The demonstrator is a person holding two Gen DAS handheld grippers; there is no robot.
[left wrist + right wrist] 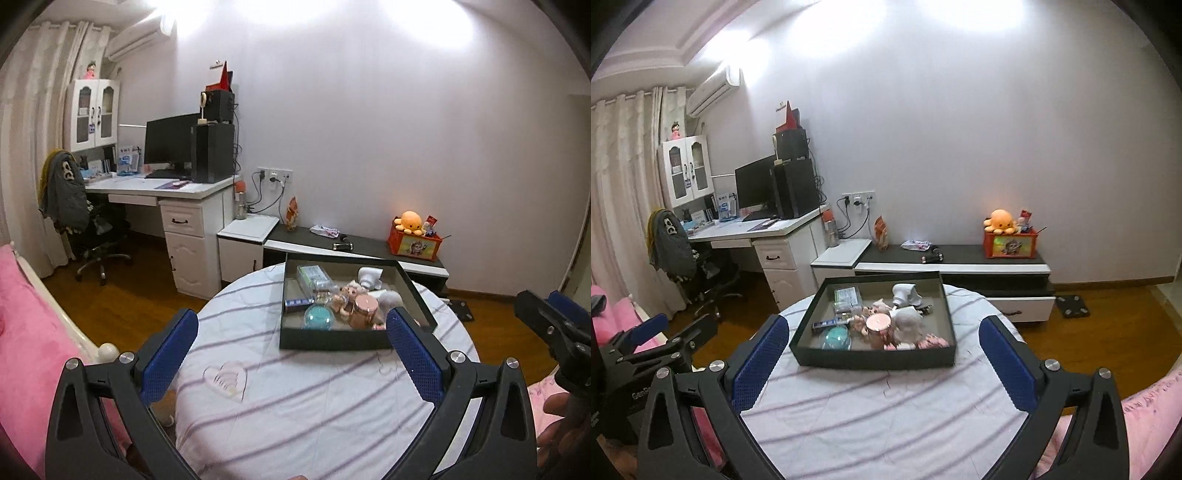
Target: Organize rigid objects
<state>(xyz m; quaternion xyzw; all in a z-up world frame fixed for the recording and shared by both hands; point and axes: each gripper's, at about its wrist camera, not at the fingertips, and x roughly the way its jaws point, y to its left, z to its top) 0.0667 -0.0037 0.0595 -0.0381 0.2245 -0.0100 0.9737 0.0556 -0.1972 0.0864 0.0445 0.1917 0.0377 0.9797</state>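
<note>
Partly hidden tray [332, 341] corner, left tongs [291, 343].

Left gripper [291, 354]: I hold it level, blue pads spread wide, nothing between them.
Right gripper [882, 360]: same pose, fingers wide apart, gripping nothing.
Spacing: I see the two side by side, apart.

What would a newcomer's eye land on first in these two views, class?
Probably the dark tray of small toys on the striped round table, between both open grippers. Next, the orange octopus plush on its red box at the low cabinet's right end.
</note>
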